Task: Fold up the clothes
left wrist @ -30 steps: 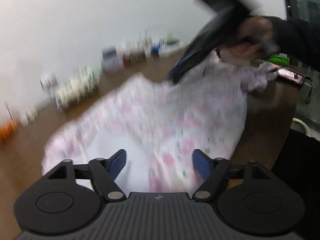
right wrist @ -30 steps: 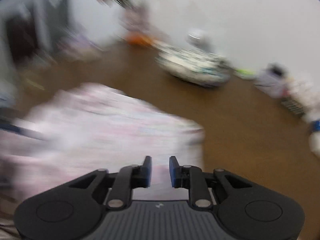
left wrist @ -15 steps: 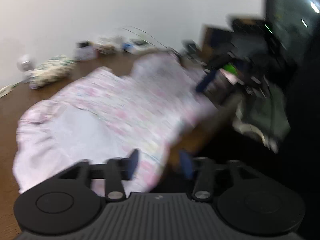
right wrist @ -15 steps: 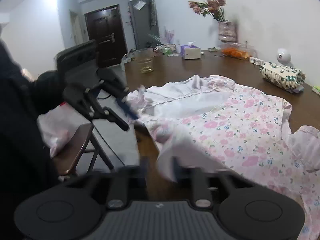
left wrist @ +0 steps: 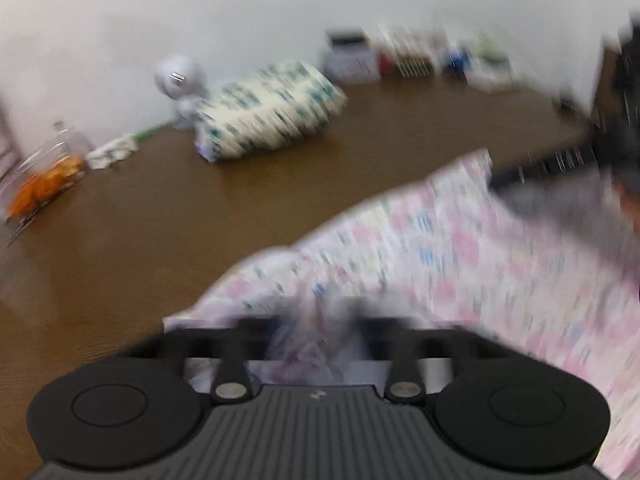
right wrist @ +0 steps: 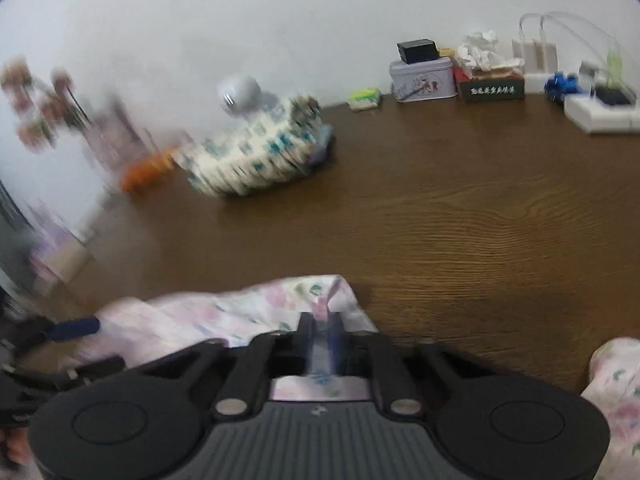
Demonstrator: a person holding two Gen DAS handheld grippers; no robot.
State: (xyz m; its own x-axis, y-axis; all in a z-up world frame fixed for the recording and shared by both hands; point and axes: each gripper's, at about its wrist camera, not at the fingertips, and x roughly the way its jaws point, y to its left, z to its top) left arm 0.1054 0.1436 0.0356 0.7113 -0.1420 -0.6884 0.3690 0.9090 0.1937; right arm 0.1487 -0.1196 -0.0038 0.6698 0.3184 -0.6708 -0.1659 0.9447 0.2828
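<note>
Pinching floral garment (right wrist: 224, 320) fabric, both tongs just clamped down: right gripper (right wrist: 320, 336) at lower centre of its frame, left gripper (left wrist: 316, 332) too, though blur makes that hazy. Cloth stretches from lower centre toward right edge across the brown table (right wrist: 460, 220). Patterned bundle (right wrist: 256, 164) and tin (right wrist: 424, 80) sit far behind, nothing blocking.

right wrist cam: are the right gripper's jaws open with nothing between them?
No. The right gripper has closed on a fold of the floral garment, cloth pinched between its nearly touching fingers.
</note>
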